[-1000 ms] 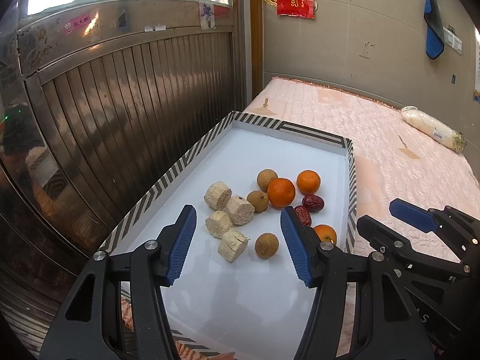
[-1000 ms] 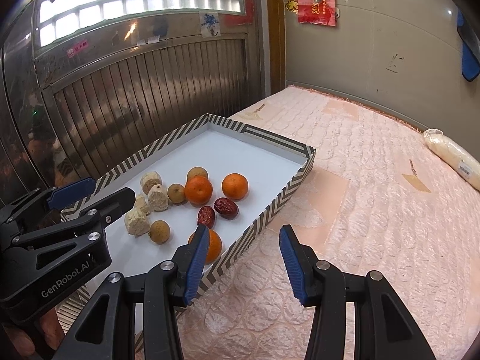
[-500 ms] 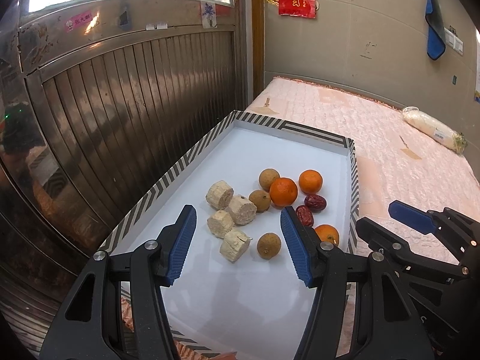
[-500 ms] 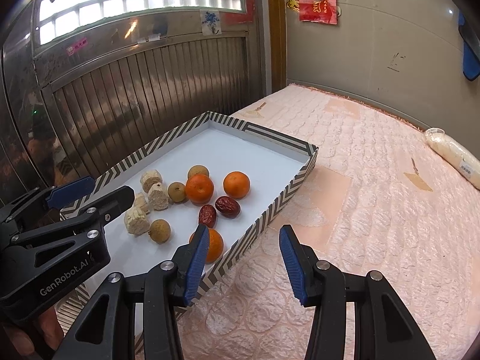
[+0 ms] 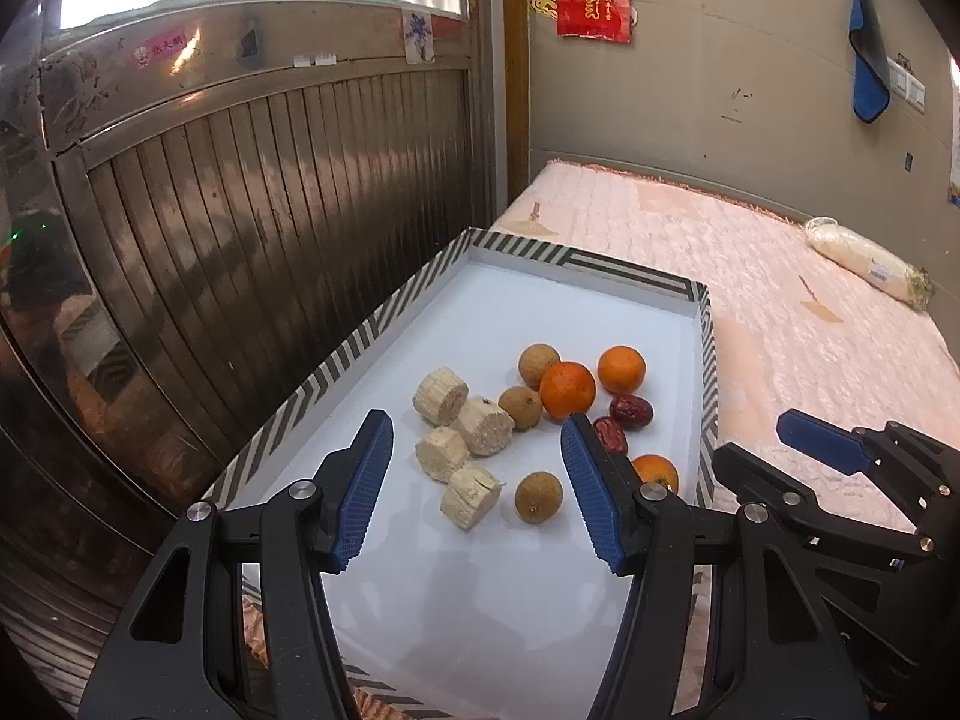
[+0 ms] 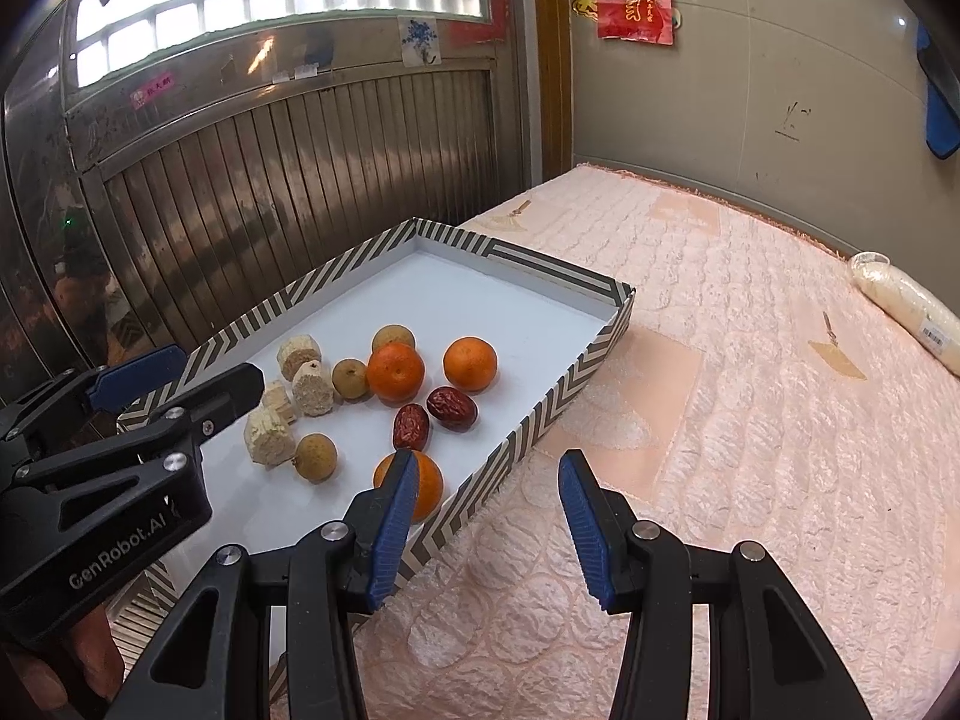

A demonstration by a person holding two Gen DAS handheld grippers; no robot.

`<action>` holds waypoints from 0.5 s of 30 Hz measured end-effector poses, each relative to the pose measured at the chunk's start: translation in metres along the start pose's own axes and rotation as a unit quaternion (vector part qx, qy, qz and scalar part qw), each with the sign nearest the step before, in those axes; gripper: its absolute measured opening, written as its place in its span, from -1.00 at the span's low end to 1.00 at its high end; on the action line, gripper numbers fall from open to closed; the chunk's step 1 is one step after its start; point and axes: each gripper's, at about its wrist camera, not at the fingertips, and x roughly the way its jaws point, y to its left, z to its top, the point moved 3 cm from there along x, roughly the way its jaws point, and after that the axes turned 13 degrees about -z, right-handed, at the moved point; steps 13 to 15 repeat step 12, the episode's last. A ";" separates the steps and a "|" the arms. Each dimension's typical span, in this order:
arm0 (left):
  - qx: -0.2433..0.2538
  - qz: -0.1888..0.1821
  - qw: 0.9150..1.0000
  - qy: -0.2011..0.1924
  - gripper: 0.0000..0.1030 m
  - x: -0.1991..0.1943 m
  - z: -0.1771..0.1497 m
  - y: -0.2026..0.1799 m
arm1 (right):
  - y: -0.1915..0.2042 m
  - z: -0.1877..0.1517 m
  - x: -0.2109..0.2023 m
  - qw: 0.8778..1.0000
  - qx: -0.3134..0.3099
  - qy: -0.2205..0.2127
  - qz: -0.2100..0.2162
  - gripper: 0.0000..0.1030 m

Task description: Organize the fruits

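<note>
Left wrist view: fruit in a striped tray (image 5: 336, 369) on a pink quilted mattress (image 5: 780, 324).
Inside the tray: three oranges (image 5: 567, 389), three longans (image 5: 539, 496), two red dates (image 5: 631, 411), four pale cane chunks (image 5: 441, 395); both the left gripper (image 5: 477, 489) and the right gripper (image 6: 487, 531) gape, holding nothing.

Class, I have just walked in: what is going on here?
A person holds a two-finger tool in each hand over a striped tray on a pink mattress. The tray holds three oranges, three longans, two red dates and four pale sugarcane pieces, all mixed. The left tool and the right tool are both open and hold nothing. No sorting is visible yet.
</note>
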 end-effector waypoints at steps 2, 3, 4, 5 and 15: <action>0.004 0.008 1.000 -0.006 0.14 -0.002 0.000 0.000 | -0.002 0.000 0.000 1.000 0.002 -0.001 0.000 -0.09; 0.005 0.009 1.000 -0.007 0.14 -0.003 0.001 -0.001 | -0.003 0.000 0.000 1.000 0.004 -0.001 -0.001 -0.09; 0.006 0.008 1.000 -0.007 0.14 -0.003 0.001 -0.002 | -0.004 0.000 0.000 1.000 0.005 -0.001 -0.001 -0.09; 0.007 0.007 1.000 -0.007 0.14 -0.004 0.001 -0.004 | -0.006 0.000 0.000 1.000 0.007 -0.001 -0.001 -0.09; 0.031 -0.020 0.999 -0.014 0.14 -0.006 0.008 -0.034 | -0.042 -0.004 -0.010 0.999 0.037 -0.004 -0.024 -0.09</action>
